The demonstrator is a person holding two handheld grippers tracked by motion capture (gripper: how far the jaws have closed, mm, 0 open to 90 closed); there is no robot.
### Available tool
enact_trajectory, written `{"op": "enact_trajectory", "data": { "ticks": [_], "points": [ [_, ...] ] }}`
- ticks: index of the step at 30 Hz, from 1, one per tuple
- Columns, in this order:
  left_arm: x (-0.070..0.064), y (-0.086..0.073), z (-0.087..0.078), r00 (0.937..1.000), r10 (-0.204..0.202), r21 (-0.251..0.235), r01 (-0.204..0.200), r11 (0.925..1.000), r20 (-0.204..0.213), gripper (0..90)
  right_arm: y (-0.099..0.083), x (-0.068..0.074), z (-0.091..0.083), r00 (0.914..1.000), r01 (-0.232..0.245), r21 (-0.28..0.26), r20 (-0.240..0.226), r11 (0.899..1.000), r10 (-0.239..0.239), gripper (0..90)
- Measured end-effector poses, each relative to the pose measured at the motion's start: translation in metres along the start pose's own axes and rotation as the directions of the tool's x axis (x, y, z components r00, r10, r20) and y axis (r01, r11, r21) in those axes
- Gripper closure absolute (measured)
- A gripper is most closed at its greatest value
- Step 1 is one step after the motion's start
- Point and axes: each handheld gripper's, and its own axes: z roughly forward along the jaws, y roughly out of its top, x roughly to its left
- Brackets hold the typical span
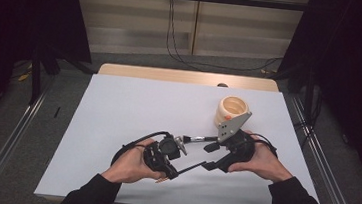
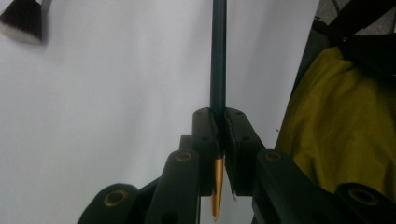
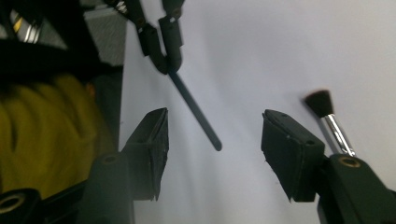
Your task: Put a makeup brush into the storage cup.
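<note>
My left gripper (image 2: 219, 114) is shut on a thin dark stick (image 2: 218, 51) with a gold tip; the stick runs straight out past its jaws. In the high view the left gripper (image 1: 174, 173) sits at the table's near middle and the stick (image 1: 190, 168) points right, towards my right gripper (image 1: 209, 156). The right gripper (image 3: 215, 135) stands open, and the stick's free end (image 3: 210, 135) lies between its jaws without touching them. A brush (image 1: 195, 139) with a black head (image 3: 320, 102) and silver ferrule lies on the white mat just beyond the right gripper.
A cream ribbed cup (image 1: 232, 108) stands on the white mat (image 1: 133, 107) behind the right gripper. Yellow cloth (image 2: 345, 121) shows past the mat's near edge. Metal rails run along both sides of the table.
</note>
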Motion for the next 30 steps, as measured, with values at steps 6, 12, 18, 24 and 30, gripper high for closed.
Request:
{"op": "enact_trajectory", "data": {
  "ticks": [6,12,18,24,30],
  "points": [
    [0.0,0.0,0.003,0.9999,0.014,0.012,-0.014,0.9998,-0.009,83.7,0.011,-0.002,0.006,0.9988,0.038,0.069,-0.034,0.997,-0.035,41.6],
    [0.0,0.001,0.008,0.9998,0.019,0.026,-0.019,0.9995,0.002,83.7,0.01,0.0,0.013,0.9978,0.048,0.112,-0.051,0.993,-0.042,45.6],
    [-0.002,0.003,0.015,0.999,0.032,0.062,-0.034,0.9975,0.031,83.7,0.009,0.001,0.025,0.9931,0.073,0.156,-0.102,0.985,-0.057,56.4],
    [-0.004,0.004,0.015,0.9983,0.042,0.056,-0.044,0.9975,0.039,83.7,0.007,0.002,0.036,0.9863,0.096,0.172,-0.149,0.98,-0.07,62.3],
    [-0.007,0.004,0.013,0.9979,0.059,0.045,-0.06,0.9972,0.028,83.7,0.003,0.001,0.046,0.9832,0.102,0.182,-0.168,0.978,-0.071,64.7]
  ]
}}
